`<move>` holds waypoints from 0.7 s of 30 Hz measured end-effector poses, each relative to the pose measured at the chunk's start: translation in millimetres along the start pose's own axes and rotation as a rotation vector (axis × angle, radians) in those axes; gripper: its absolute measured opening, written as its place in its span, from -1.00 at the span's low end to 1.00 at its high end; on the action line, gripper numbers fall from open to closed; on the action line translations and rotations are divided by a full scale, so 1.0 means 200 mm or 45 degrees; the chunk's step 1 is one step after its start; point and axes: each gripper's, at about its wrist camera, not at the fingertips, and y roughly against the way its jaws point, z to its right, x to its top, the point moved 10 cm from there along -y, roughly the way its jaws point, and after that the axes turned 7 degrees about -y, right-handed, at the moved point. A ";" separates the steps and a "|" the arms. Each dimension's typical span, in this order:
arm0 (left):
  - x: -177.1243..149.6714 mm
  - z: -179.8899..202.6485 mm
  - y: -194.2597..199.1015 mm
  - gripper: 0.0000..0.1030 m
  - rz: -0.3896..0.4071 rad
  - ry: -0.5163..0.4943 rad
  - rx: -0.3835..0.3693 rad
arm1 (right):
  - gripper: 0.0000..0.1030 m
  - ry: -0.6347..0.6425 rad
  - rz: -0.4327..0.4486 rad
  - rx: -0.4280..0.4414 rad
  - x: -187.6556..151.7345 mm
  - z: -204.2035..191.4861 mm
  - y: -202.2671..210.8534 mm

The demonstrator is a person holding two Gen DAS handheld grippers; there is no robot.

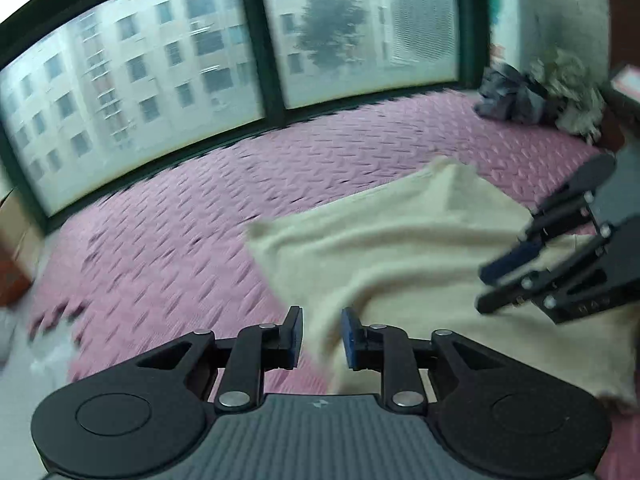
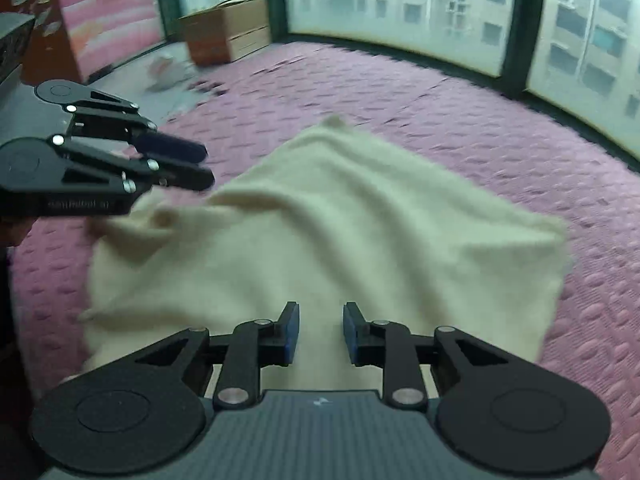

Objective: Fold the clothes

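Note:
A cream fleecy garment (image 1: 400, 248) lies rumpled and partly folded on the pink foam mat (image 1: 180, 220). My left gripper (image 1: 320, 316) hovers over the garment's near left edge, jaws slightly apart, nothing between the blue pads. My right gripper (image 1: 486, 288) reaches in from the right, above the cloth. In the right wrist view the same garment (image 2: 340, 220) spreads ahead of my right gripper (image 2: 320, 312), which is open and empty above its near edge. My left gripper (image 2: 202, 164) hangs over the garment's bunched left corner, its fingers a little apart.
A pile of grey clothes (image 1: 512, 96) and a fluffy beige one (image 1: 572, 88) sit in the far right corner. A cardboard box (image 2: 224, 36) stands by the window wall (image 1: 140, 80). The mat's jigsaw edge (image 1: 52, 320) meets bare floor at left.

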 end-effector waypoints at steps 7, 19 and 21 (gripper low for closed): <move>-0.31 -0.36 0.23 -0.46 -0.080 0.197 0.261 | -0.50 0.089 -0.025 0.089 -0.07 -0.25 0.07; -0.67 -0.59 0.44 -0.10 -0.143 0.440 0.374 | -0.29 0.372 0.047 0.172 -0.16 -0.73 0.16; -0.67 -0.59 0.45 -0.10 -0.133 0.416 0.375 | -0.29 0.392 0.049 0.153 -0.17 -0.75 0.15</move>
